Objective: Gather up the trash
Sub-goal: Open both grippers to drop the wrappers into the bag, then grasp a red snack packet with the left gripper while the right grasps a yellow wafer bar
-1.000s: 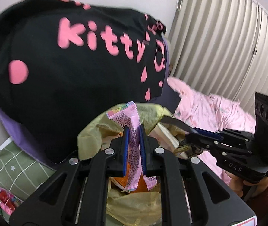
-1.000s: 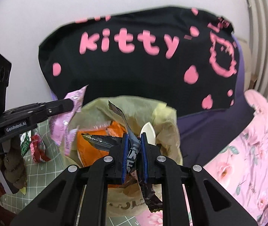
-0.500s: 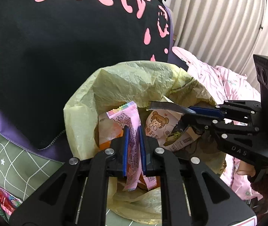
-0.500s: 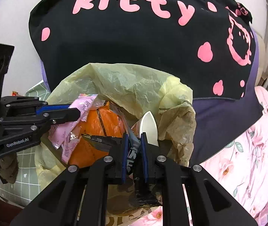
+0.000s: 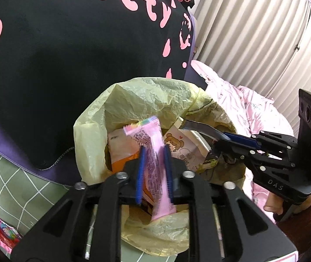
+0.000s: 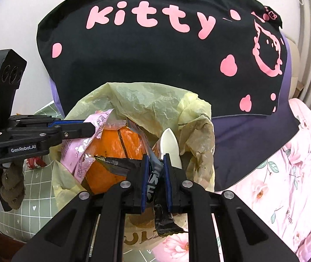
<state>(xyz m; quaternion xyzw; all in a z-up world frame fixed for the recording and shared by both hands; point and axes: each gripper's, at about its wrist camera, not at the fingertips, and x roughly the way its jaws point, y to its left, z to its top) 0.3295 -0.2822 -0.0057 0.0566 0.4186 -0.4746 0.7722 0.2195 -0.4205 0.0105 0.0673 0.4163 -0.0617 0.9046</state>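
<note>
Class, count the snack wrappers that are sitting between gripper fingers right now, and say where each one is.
2. A pink wrapper in the left gripper and a dark wrapper in the right gripper, both over the yellow bag. Others inside may be hidden.

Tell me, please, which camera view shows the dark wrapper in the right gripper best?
The right wrist view: the dark wrapper fills the middle, between the right gripper pads. The left wrist view shows only its thin edge, sideways.
</note>
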